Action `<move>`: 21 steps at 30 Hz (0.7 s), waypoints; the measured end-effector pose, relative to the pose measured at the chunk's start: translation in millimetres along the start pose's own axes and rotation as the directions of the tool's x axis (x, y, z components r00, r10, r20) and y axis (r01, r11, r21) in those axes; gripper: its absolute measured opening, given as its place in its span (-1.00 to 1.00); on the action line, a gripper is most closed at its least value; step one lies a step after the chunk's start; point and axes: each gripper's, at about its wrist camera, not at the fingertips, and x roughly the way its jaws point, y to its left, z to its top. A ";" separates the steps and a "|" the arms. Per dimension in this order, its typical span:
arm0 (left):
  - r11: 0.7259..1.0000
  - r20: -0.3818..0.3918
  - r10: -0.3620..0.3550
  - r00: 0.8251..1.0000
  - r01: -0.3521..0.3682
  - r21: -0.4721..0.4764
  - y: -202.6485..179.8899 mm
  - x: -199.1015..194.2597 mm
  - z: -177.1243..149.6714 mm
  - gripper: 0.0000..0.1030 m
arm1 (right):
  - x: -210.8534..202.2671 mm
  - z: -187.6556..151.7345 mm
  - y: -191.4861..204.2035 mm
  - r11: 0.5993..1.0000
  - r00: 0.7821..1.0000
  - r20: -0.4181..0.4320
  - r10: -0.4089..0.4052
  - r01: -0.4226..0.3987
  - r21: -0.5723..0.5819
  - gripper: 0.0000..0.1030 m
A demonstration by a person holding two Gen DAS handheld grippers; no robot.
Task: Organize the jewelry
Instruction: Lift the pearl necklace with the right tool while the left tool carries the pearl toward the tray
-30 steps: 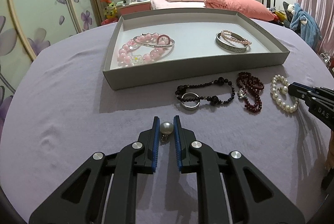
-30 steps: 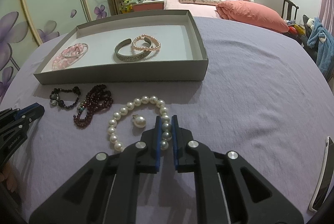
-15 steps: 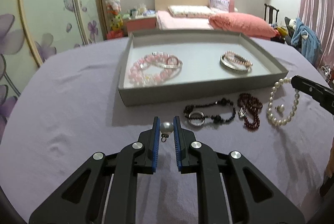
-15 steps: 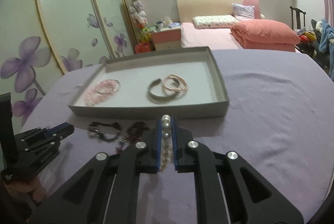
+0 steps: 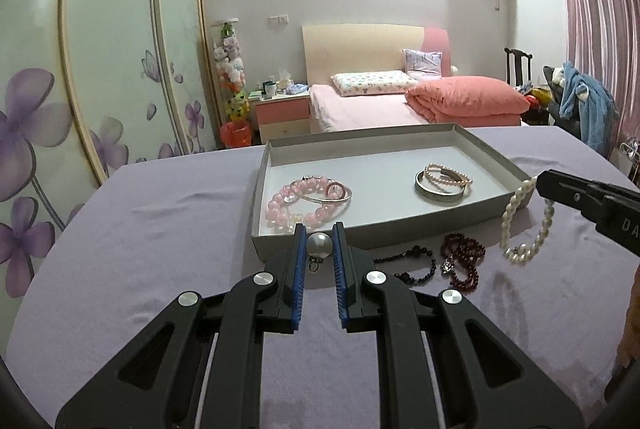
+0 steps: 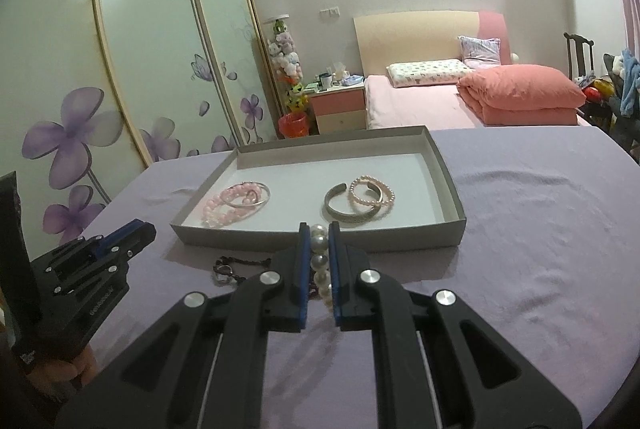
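Note:
My left gripper (image 5: 319, 243) is shut on a single pearl pendant (image 5: 319, 244), held above the purple cloth in front of the grey tray (image 5: 444, 225). My right gripper (image 6: 319, 243) is shut on a white pearl bracelet (image 6: 320, 265), which hangs from it in the air (image 5: 524, 225) near the tray's right front corner. The tray holds pink bead bracelets (image 5: 304, 203) on the left and a silver bangle with a pink pearl bracelet (image 5: 442, 183) on the right. A black bead bracelet (image 5: 416, 265) and a dark red bead strand (image 5: 462, 261) lie on the cloth before the tray.
The purple cloth (image 5: 140, 249) covers the table all around the tray. Behind it stand a bed with pink bedding (image 5: 400, 101), a nightstand (image 5: 282, 113) and floral wardrobe doors (image 5: 80, 89). The left gripper body shows at the lower left of the right wrist view (image 6: 80, 269).
Both grippers have risen off the cloth. The right one lifted the pearl bracelet from the table; the left one carries the pearl pendant up and toward the tray.

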 end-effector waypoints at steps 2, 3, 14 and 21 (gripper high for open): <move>1.000 0.006 0.001 1.000 -0.001 -0.010 1.4 -0.7 1.1 -0.73 | -2.7 0.5 1.0 1.000 1.000 0.010 0.002 -0.002 0.006 -0.81; 1.000 0.011 0.003 1.000 -0.003 -0.015 2.1 -1.7 1.9 -0.73 | -3.7 0.9 1.9 1.000 1.000 0.016 0.002 -0.002 0.006 -0.81; 0.998 0.119 0.050 0.992 -0.045 -0.043 3.0 -23.0 8.9 -0.73 | -31.7 6.1 26.5 0.997 0.985 0.166 -0.040 0.051 -0.057 -0.81; 0.996 0.170 0.068 0.983 -0.059 -0.060 0.7 -30.6 13.1 -0.73 | -48.0 9.0 38.8 0.990 0.960 0.269 -0.080 0.109 -0.094 -0.81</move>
